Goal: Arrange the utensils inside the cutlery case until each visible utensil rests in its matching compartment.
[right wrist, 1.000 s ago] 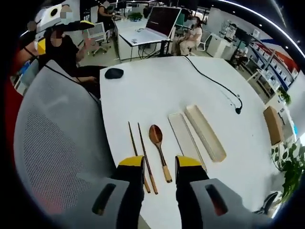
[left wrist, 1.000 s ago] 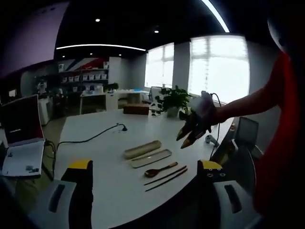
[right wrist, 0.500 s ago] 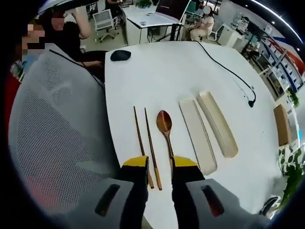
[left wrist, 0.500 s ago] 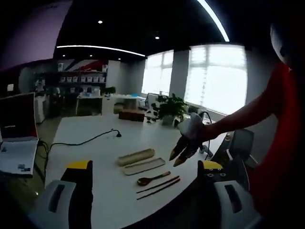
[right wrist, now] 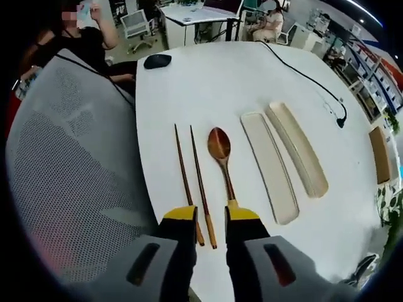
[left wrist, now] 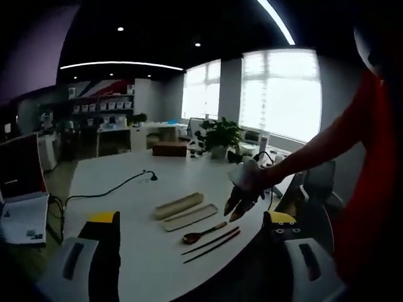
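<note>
No text, label, brand or number is showing legibly in either view. The storage boxes [left wrist: 101,109] on the far shelves in the left gripper view are carrying pale labels, but they are appearing too small and blurred to read, and the laptop screen [left wrist: 22,163] at the left is showing dark, with nothing legible on it.
</note>
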Demonstrator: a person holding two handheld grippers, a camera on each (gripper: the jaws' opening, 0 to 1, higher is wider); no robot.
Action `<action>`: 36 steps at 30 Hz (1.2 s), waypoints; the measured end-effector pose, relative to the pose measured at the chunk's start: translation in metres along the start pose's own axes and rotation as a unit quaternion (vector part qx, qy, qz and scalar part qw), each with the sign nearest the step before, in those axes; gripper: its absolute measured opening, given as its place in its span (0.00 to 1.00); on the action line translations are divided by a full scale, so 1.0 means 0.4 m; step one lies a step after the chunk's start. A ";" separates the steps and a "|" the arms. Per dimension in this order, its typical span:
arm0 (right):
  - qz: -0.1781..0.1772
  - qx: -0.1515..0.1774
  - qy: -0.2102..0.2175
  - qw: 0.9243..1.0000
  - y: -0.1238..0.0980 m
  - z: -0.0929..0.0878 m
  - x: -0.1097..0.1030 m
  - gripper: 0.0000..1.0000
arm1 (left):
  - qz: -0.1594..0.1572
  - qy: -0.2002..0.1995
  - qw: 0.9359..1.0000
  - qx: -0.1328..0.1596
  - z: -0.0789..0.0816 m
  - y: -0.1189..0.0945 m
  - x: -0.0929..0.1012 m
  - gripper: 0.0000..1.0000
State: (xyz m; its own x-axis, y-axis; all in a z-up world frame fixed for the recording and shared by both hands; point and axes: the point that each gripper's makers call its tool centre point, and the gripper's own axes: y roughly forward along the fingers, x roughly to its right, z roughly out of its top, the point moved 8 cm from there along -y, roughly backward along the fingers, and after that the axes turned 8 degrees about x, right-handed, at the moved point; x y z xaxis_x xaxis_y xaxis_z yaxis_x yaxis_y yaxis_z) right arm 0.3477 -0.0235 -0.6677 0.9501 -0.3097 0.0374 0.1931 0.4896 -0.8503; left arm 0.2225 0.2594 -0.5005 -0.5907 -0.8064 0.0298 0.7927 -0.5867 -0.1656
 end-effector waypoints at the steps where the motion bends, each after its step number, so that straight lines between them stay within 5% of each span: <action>1: 0.001 -0.003 0.001 1.000 0.005 -0.003 0.001 0.13 | -0.001 -0.004 1.000 -0.001 -0.002 -0.004 0.002 0.98; 8: 0.029 -0.029 0.009 0.999 0.018 -0.022 0.009 0.12 | 0.002 -0.015 1.000 -0.005 -0.016 -0.025 0.011 0.97; 15: 0.028 -0.034 -0.029 0.999 0.029 -0.011 -0.002 0.09 | 0.008 0.000 1.000 -0.018 -0.018 -0.029 0.012 0.97; 36: 0.052 -0.067 -0.024 0.996 0.103 -0.012 0.014 0.07 | 0.028 -0.016 0.999 -0.018 -0.028 -0.045 0.009 0.97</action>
State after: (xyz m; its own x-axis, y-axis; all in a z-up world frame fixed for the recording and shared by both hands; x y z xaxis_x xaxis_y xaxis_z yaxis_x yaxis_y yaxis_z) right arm 0.3600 -0.0088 -0.7051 0.9745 -0.2220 -0.0317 0.0621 0.4028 -0.9132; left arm 0.2043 0.2681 -0.5083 -0.5398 -0.8402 0.0515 0.8181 -0.5380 -0.2033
